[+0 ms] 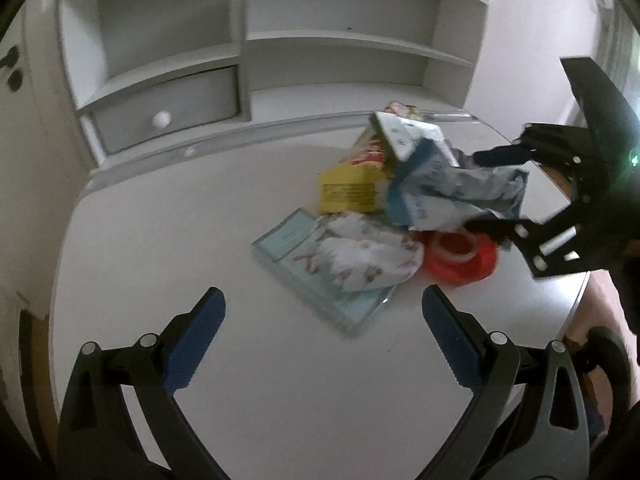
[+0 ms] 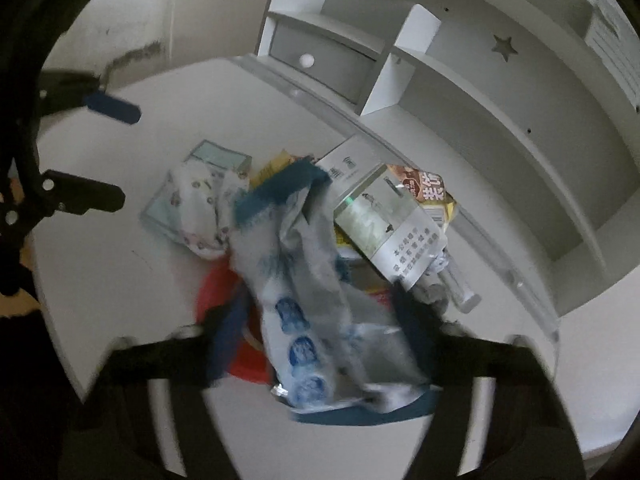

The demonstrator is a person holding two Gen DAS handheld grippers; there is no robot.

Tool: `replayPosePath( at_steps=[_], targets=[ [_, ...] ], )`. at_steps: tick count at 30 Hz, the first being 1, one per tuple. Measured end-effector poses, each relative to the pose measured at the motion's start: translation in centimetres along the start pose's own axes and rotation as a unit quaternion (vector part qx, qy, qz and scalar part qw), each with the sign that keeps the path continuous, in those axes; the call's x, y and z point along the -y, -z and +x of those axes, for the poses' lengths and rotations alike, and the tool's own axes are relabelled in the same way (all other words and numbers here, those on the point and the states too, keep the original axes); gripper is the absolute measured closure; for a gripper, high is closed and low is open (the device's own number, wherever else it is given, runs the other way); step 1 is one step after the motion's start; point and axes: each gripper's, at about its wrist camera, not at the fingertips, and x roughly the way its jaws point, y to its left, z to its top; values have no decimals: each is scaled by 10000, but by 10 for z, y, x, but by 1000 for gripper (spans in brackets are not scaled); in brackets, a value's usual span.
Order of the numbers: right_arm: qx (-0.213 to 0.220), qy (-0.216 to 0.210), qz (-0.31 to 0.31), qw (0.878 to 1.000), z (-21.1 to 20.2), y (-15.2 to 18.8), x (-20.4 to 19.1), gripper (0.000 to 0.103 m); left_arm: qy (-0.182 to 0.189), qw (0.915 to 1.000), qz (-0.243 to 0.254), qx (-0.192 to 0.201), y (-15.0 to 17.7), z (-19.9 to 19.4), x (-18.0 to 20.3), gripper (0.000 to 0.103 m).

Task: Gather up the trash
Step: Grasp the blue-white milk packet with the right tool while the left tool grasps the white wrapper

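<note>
White shelving backs the pale surface point(image 1: 160, 216) where your trash sits heaped. Your left gripper point(image 1: 324, 320) hangs spread and empty near the flat teal booklet point(image 1: 296, 240); your right gripper point(image 2: 320, 344) pinches the crumpled blue-and-white plastic wrapper point(image 2: 296, 280). Everything else awaits collecting: yellow carton point(image 1: 348, 192), red ring point(image 1: 460, 256).

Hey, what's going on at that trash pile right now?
Left tool open, empty. Right tool closing around blue-white wrapper, grip unclear. Grey carton leans against it.

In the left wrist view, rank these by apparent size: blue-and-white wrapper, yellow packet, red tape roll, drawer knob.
1. blue-and-white wrapper
2. and 3. yellow packet and red tape roll: too alike to rank, and both are partly covered
4. drawer knob
</note>
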Motion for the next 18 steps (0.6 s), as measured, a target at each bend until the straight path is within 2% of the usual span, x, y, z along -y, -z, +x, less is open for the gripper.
replayPosePath(
  at_steps=[1,2,4,6,12,13,14,16,17,18],
  targets=[
    [44,-73,28,10000,-2,-1,1,78,16,10000,93,1,-3,3,5,7],
    [97,-129,82,9998,-7,0,3,81,12,9998,197,-6,-5,8,10,7],
    [300,5,170,9994,-19,0,8,82,-22,9993,378,-34,-10,18,18,7],
    [493,-103,398,9979,-33,3,16,82,-18,9984,553,-67,-15,28,23,7],
    [709,-148,980,9925,-56,22,32,82,-84,9967,758,-291,-24,59,31,8],
    [712,-170,1092,9913,-59,27,34,82,-78,9964,781,-319,-24,62,31,14],
    [710,-194,1181,9903,-61,32,36,82,-43,9961,800,-380,-25,66,32,30],
    [726,-180,1331,9883,-66,42,40,82,28,9960,786,-435,-27,69,31,50],
    [735,-164,1386,9875,-68,46,42,82,29,9962,771,-414,-28,68,31,77],
    [751,-144,1453,9864,-71,51,44,82,30,9963,750,-420,-30,66,31,80]
  ],
)
